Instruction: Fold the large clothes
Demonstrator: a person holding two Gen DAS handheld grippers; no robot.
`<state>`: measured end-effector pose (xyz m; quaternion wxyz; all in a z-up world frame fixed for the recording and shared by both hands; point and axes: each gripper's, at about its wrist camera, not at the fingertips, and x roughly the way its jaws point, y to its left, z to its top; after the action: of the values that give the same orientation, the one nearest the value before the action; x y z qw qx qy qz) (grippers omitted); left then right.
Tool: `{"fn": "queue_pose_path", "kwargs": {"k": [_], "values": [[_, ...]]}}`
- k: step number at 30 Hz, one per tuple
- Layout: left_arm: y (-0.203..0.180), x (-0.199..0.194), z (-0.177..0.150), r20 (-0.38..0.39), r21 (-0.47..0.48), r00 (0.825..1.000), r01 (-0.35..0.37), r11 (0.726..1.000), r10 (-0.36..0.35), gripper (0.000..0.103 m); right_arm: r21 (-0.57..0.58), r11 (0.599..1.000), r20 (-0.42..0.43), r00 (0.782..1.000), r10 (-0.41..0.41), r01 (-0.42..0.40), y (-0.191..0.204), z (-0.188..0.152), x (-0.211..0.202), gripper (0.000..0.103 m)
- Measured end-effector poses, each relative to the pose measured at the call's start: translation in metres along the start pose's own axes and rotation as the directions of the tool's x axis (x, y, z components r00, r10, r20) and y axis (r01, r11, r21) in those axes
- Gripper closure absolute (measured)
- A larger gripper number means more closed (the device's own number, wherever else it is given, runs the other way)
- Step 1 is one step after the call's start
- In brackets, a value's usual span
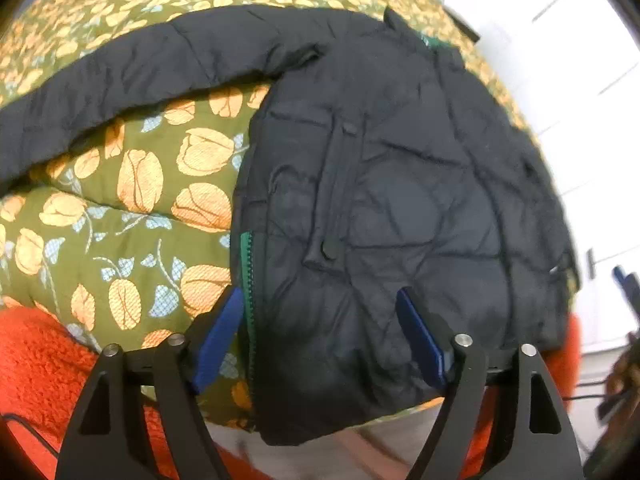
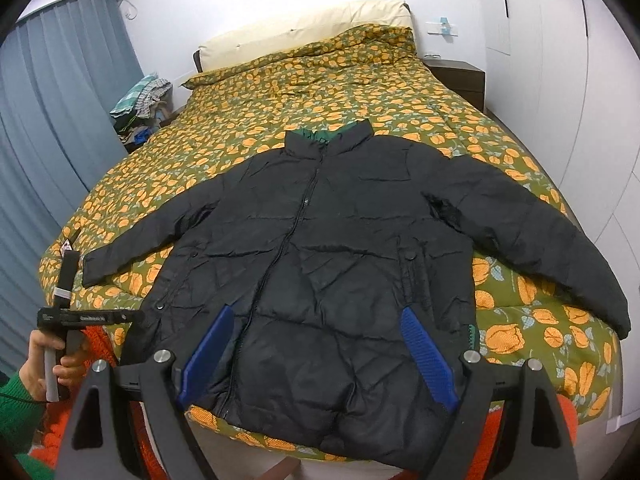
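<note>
The black puffer jacket (image 2: 320, 248) lies flat, zipped, sleeves spread, at the near end of the bed (image 2: 280, 92). No fold is made yet (everything remains). My left gripper (image 1: 320, 340) and right gripper (image 2: 316, 352) both hover agape, holding nothing.

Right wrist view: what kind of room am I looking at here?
Most likely a bedroom: a wide bed under a floral quilt, a cream pillow at its head, a nightstand beside it, and a black puffer jacket spread out flat.
</note>
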<state>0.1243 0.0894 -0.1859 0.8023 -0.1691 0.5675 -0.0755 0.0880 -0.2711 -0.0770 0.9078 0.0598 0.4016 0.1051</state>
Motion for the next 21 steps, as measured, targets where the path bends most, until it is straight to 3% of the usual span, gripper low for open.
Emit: {"fn": "queue_pose_path", "kwargs": {"k": [7, 11, 12, 13, 16, 19, 21], "values": [[0.016, 0.020, -0.006, -0.091, -0.026, 0.996, 0.017, 1.000, -0.019, 0.020, 0.005, 1.000, 0.014, 1.000, 0.005, -0.005, 0.000, -0.004, -0.005, 0.015], [0.017, 0.029, -0.009, -0.099, -0.025, 0.994, -0.039, 0.999, 0.036, 0.022, 0.025, 1.000, 0.003, 1.000, 0.009, -0.009, -0.004, -0.007, -0.002, 0.015], [0.020, 0.031, -0.010, -0.105, -0.046, 0.994, -0.040, 0.998, 0.035, 0.028, 0.029, 1.000, 0.000, 1.000, 0.010, -0.010, -0.004, -0.008, -0.002, 0.015], [0.022, 0.034, -0.010, -0.114, -0.061, 0.993, -0.037, 0.997, 0.030, 0.048, 0.030, 1.000, -0.001, 1.000, 0.010, -0.010, -0.004, -0.008, -0.002, 0.015], [0.027, 0.038, -0.011, -0.128, -0.076, 0.992, -0.021, 0.997, 0.011, 0.080, 0.024, 1.000, 0.004, 1.000, 0.007, -0.007, -0.005, -0.008, -0.002, 0.015], [0.018, 0.035, -0.014, -0.127, -0.019, 0.991, -0.034, 0.999, 0.031, 0.090, 0.023, 1.000, 0.009, 1.000, 0.005, -0.005, -0.005, -0.008, -0.003, 0.015], [0.009, 0.033, -0.018, -0.131, 0.034, 0.990, -0.053, 0.998, 0.057, 0.091, 0.023, 1.000, 0.007, 1.000, 0.006, -0.006, -0.005, -0.008, -0.003, 0.015]]}}
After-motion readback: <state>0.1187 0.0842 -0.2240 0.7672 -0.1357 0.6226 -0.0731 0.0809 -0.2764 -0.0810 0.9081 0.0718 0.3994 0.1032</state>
